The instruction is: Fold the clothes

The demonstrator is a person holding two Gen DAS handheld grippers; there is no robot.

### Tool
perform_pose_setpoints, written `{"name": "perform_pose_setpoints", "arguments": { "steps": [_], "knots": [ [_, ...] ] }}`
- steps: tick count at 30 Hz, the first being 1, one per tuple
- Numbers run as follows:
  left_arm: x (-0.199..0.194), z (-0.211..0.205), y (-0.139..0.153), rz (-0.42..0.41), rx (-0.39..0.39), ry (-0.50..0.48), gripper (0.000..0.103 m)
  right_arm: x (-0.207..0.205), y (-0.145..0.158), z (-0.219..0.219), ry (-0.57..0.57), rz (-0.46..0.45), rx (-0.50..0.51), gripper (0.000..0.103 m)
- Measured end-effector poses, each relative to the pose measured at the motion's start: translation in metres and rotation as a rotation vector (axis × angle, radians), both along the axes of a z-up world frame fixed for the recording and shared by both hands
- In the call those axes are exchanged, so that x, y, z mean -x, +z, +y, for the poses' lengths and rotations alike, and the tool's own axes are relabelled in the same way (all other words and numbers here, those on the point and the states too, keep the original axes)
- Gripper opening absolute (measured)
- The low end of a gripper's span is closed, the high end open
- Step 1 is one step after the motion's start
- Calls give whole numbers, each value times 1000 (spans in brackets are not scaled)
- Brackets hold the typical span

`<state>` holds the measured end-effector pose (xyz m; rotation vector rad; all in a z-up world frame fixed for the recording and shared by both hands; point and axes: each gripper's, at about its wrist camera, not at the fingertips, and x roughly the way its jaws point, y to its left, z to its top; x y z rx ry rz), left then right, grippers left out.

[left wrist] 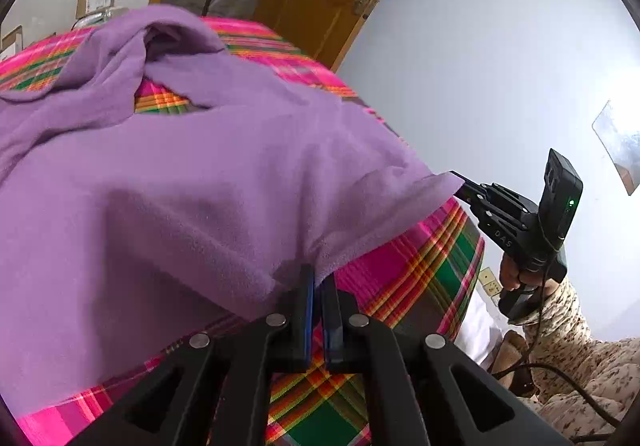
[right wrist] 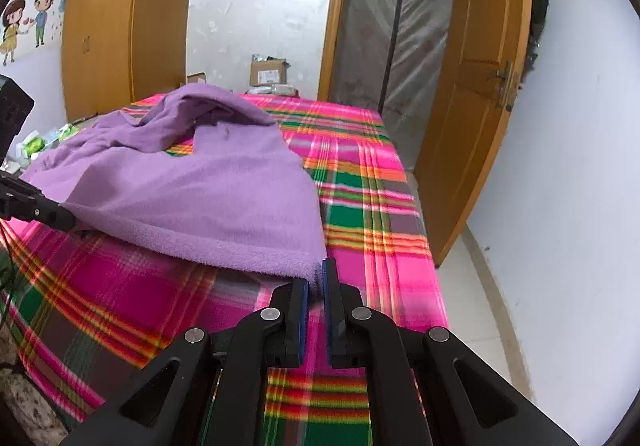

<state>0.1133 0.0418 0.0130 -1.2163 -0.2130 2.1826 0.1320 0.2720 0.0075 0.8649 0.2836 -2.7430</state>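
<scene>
A purple fleece garment point(left wrist: 192, 173) lies spread over a bed with a pink, green and orange plaid cover point(left wrist: 420, 270). My left gripper point(left wrist: 318, 278) is shut on the garment's near hem corner. In the same view my right gripper point(left wrist: 460, 181) pinches the other hem corner at the right, held by a hand in a patterned sleeve. The right wrist view shows the garment point(right wrist: 200, 181) stretched between both corners, with my right gripper point(right wrist: 316, 278) shut on the near corner and my left gripper point(right wrist: 70, 221) clamped on the left corner. The garment's far part lies bunched.
A wooden door point(right wrist: 476, 93) stands open at the right beside a plastic-covered doorway point(right wrist: 392, 21). A wardrobe point(right wrist: 116, 21) stands at the back left, cardboard boxes point(right wrist: 267, 71) behind the bed. White floor point(right wrist: 476, 310) runs along the bed's right edge.
</scene>
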Motion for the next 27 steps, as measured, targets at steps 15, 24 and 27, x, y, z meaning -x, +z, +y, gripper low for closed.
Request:
{"name": "perform_pose_setpoints", "arguments": {
  "steps": [15, 24, 27],
  "knots": [
    [-9, -5, -8, -15, 2, 5, 5, 31, -2, 64, 88, -239, 496, 31],
    [-9, -18, -11, -30, -21, 38, 5, 35, -7, 64, 101, -237, 614, 13],
    [-10, -21, -8, -23, -40, 48, 5, 36, -3, 53, 94, -197, 654, 10]
  ]
}}
